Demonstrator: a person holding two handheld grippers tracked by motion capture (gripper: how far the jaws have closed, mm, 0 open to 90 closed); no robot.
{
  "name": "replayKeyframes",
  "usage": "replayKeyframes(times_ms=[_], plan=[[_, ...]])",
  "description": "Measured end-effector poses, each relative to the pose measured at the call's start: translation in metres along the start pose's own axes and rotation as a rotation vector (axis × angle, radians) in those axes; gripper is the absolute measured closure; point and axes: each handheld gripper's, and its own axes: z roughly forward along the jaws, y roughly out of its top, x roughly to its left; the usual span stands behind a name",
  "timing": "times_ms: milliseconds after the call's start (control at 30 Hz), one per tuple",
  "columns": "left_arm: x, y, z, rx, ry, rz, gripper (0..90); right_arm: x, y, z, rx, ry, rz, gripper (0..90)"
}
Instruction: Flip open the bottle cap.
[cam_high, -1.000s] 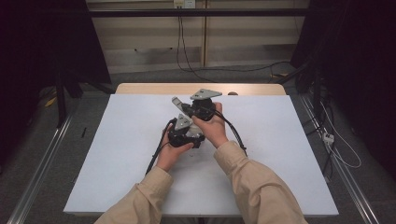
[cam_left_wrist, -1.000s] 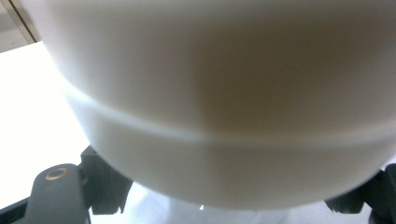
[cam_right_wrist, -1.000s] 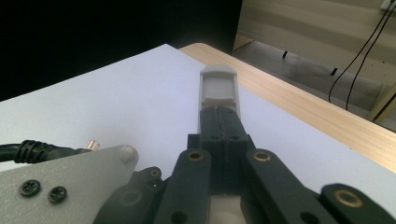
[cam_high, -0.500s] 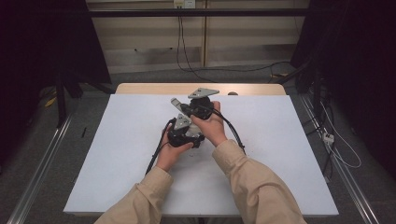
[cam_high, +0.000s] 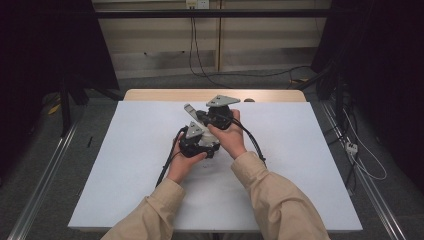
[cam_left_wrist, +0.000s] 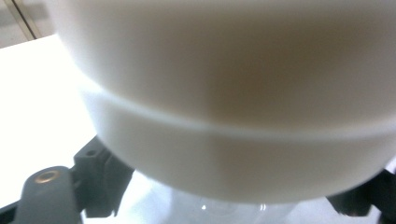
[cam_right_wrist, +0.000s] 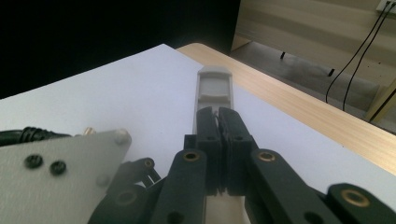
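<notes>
At the middle of the white table (cam_high: 125, 165) both hands hold their grippers close together. My right gripper (cam_high: 202, 119) is shut on a flat grey strip (cam_high: 190, 111) that points up and to the far left. In the right gripper view the jaws (cam_right_wrist: 218, 116) pinch that strip (cam_right_wrist: 214, 86), which runs on past them. My left gripper (cam_high: 199, 145) sits just below and nearer the person. In the left gripper view a pale, blurred, ridged surface (cam_left_wrist: 233, 116) lies right in front of the lens. It hides the jaw tips, and the jaw bases stand wide apart.
The left gripper's grey plate (cam_right_wrist: 56, 163) and its black cable (cam_right_wrist: 28, 133) lie just left of the right jaws. The table's wooden far edge (cam_high: 210, 94) is close behind the grippers. Cables (cam_high: 252, 142) trail from the hands. Metal rails (cam_high: 45, 175) run along both sides.
Almost nothing differs. Both hands stay together at the table's middle, and the right gripper keeps hold of the grey strip with only a slight shift.
</notes>
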Motion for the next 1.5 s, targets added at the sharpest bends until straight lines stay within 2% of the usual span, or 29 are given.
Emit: replayKeyframes(times_ms=[233, 567, 767, 933, 1000, 1100, 1133, 1267, 1500], plan=[[-0.001, 0.000, -0.001, -0.005, -0.004, -0.001, 13.4, 0.000, -0.001, -0.003, 0.006, -0.010, -0.005, 84.8], [0.000, 0.003, -0.005, -0.010, 0.004, -0.002, 9.9, 0.002, 0.003, -0.009, -0.003, -0.017, -0.016, 74.4], [0.000, 0.002, -0.007, 0.001, 0.001, -0.023, 7.1, 0.002, 0.004, -0.013, 0.001, -0.022, -0.009, 64.1], [0.002, 0.003, -0.012, -0.003, -0.007, -0.036, 6.0, 0.002, 0.005, -0.015, 0.014, -0.026, 0.014, 49.2], [0.002, 0.003, -0.014, 0.002, -0.014, -0.040, 5.8, 0.002, 0.005, -0.015, 0.017, -0.025, 0.030, 39.7], [0.003, 0.003, -0.017, 0.000, -0.023, -0.048, 5.1, 0.002, 0.005, -0.017, 0.018, -0.026, 0.038, 32.6], [0.004, 0.003, -0.019, -0.009, -0.027, -0.062, 4.4, 0.002, 0.005, -0.017, 0.014, -0.031, 0.037, 30.4], [0.005, 0.003, -0.022, -0.003, -0.028, -0.058, 4.1, 0.001, 0.004, -0.018, 0.023, -0.040, 0.037, 21.1], [0.006, 0.006, -0.031, 0.001, -0.025, -0.028, 4.0, 0.001, 0.004, -0.024, 0.028, -0.045, 0.041, 15.2]])
